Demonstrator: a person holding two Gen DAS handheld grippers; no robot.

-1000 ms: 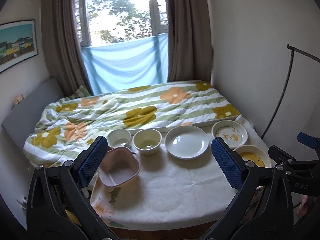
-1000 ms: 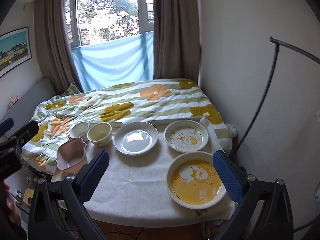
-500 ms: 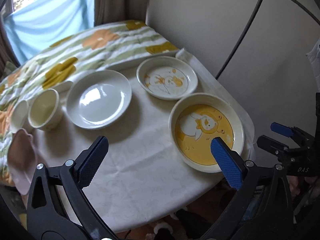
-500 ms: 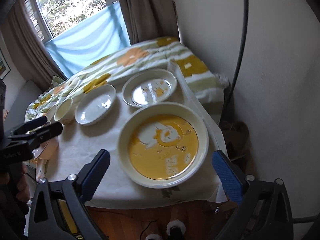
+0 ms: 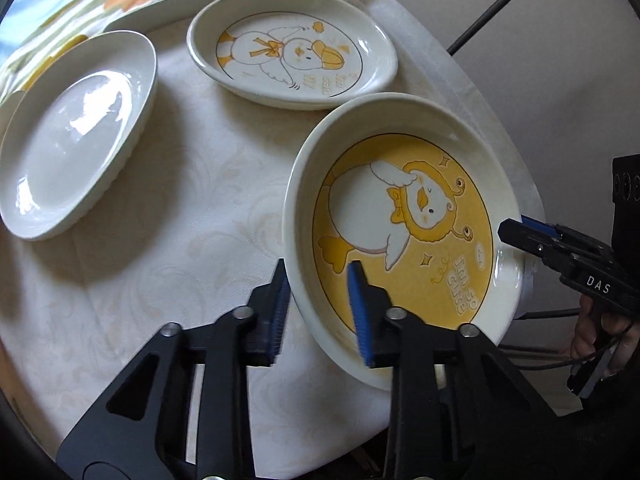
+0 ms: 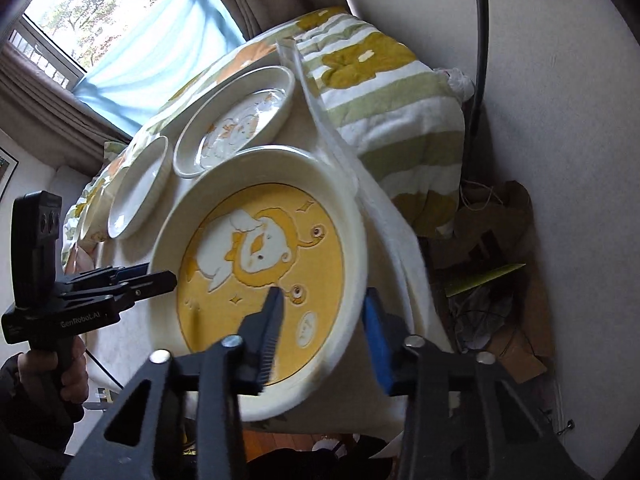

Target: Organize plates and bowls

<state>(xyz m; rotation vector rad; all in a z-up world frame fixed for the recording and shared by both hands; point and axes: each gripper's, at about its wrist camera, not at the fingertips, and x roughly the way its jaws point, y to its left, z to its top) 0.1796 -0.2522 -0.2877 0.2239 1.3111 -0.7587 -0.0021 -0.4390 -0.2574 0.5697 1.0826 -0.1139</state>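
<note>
Both wrist views close—sharing yellow dish.

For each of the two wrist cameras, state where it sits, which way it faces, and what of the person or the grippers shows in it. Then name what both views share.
Left wrist: behind the left gripper, facing the yellow duck plate; the right gripper and hand show.
Right wrist: behind the right gripper, facing the same plate toward the window; the left gripper shows.
Shared: yellow duck plate, white duck plate, plain white plate.

- The white plate is cut off by the left wrist picture's left edge.
- The left gripper hides the yellow dish's near rim.
- Small lettering on the duck plate is unreadable.
- Table's near edge is hidden.
</note>
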